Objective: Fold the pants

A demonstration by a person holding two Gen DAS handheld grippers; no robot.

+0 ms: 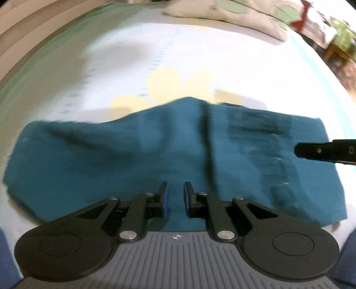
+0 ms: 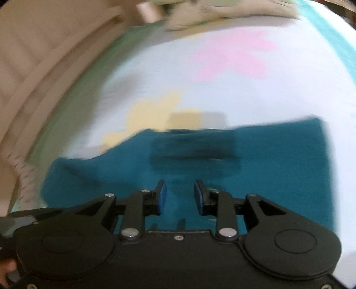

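Teal pants (image 1: 133, 155) lie folded flat across a white bed sheet (image 1: 133, 55), with a crease down the middle. They also show in the right wrist view (image 2: 278, 169). My left gripper (image 1: 175, 197) is open and empty, low over the near edge of the pants. My right gripper (image 2: 180, 197) is open and empty over the pants. Its black tip (image 1: 320, 151) reaches in from the right in the left wrist view, above the right part of the pants. Both views are blurred.
The sheet has yellow patches (image 1: 178, 84) behind the pants and a pink patch (image 2: 233, 55). A pillow (image 1: 222, 13) lies at the far end. A beige wall or headboard (image 2: 33, 66) runs along the left. A green border (image 1: 55, 44) edges the sheet.
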